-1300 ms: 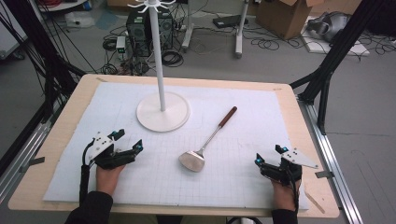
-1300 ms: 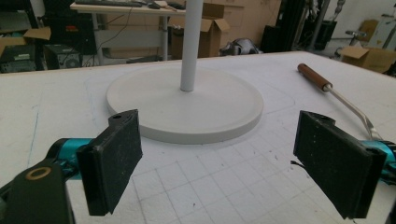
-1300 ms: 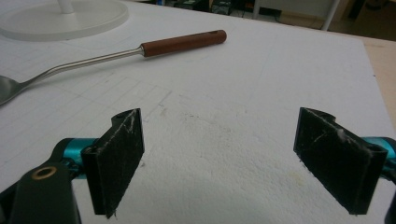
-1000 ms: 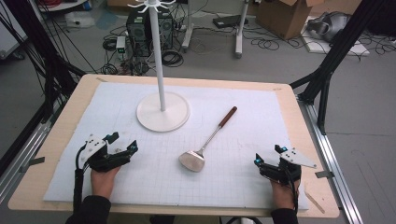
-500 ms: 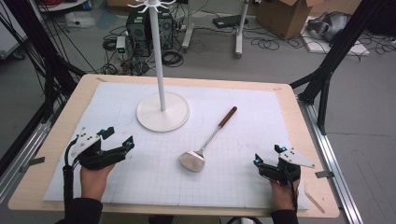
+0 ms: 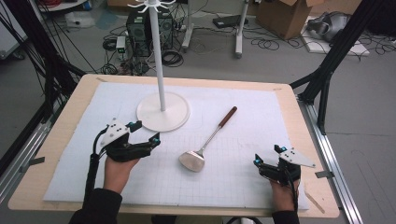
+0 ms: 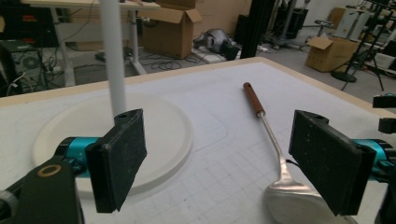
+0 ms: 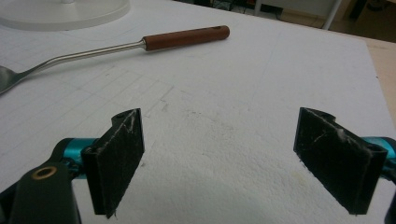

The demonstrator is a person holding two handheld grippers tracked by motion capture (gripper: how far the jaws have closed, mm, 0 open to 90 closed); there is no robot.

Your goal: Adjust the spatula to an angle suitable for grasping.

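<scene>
High view: looks forward and down from above the person's side onto the whole table [image 6: 60, 126], well back from it.
Left gripper view: rides low on the left gripper [image 7: 219, 163], facing along its wide-apart jaws; the stand base [image 7: 173, 126] lies just ahead, the spatula [image 7: 275, 154] ahead toward the right jaw.
Right gripper view: sits close over the white mat [image 8: 261, 84] on the right gripper [image 8: 219, 158], looking past parted jaws.
Shared: spatula, stand base and mat appear in all three views.
</scene>
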